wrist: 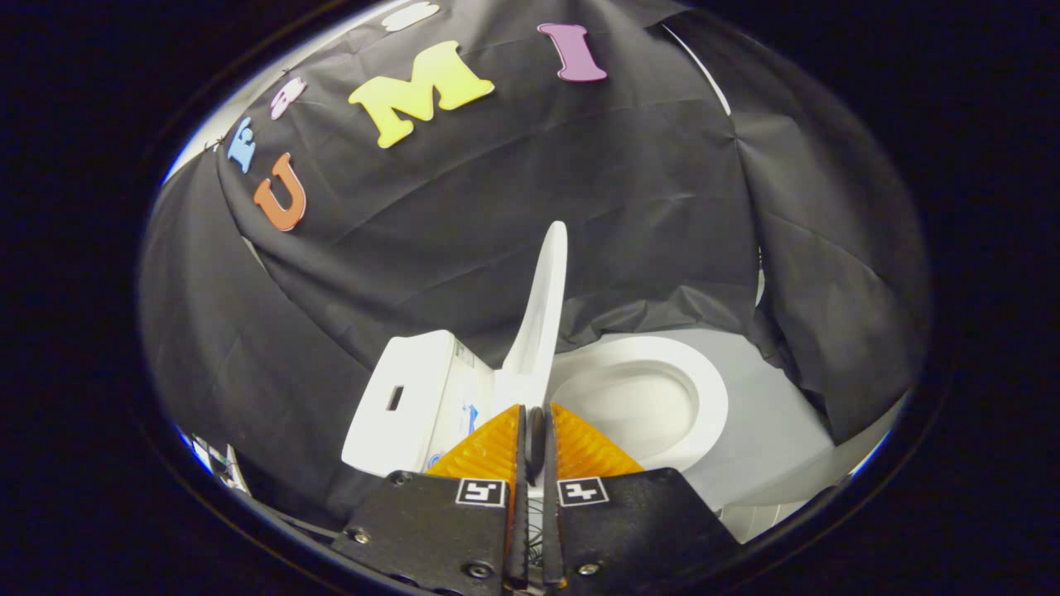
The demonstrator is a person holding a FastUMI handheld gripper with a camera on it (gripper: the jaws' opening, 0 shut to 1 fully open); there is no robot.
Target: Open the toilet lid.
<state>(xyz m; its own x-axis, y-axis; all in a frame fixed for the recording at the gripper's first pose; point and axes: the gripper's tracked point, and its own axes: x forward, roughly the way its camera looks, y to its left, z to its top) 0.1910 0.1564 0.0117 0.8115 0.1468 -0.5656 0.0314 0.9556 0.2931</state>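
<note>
The white toilet lid point(542, 306) stands raised on edge between the tank point(414, 397) and the open seat ring point(704, 397). I see it nearly edge-on, with the bowl point(629, 406) uncovered beside it. My gripper point(534, 411) sits at the lid's near end. Its two fingers are closed to a narrow slit, and the lid's rim runs down into that slit, so both fingers appear to press on it. The contact itself is hidden behind the fingertips.
Black booth cloth hangs close behind and around the toilet. A patch of grey floor point(770, 430) lies past the seat. The tank, with a small slot in its top, stands close beside the raised lid.
</note>
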